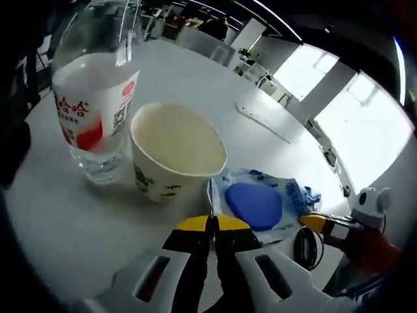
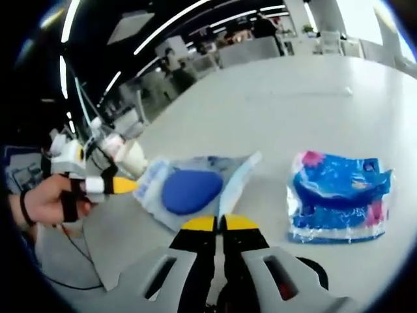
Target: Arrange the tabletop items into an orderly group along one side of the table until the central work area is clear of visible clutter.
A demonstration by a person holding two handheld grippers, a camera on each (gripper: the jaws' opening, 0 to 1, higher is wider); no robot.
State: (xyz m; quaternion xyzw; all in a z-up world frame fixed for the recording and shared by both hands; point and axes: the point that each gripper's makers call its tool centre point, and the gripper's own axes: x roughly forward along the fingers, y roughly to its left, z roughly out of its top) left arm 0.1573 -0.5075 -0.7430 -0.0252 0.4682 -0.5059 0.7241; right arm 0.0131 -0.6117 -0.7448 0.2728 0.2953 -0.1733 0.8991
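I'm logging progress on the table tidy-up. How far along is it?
Partly done: the water bottle and paper cup stand side by side. In hand: both the left gripper and right gripper are pinched on edges of the clear packet with the blue oval. Left: the blue-and-pink packet lies apart on the table.

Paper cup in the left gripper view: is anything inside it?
No, the paper cup stands upright beside the water bottle, its pale interior bare.

white table (image 1: pixel 195 72) | bright windows (image 1: pixel 355 124) | ceiling light strips (image 2: pixel 176 26)
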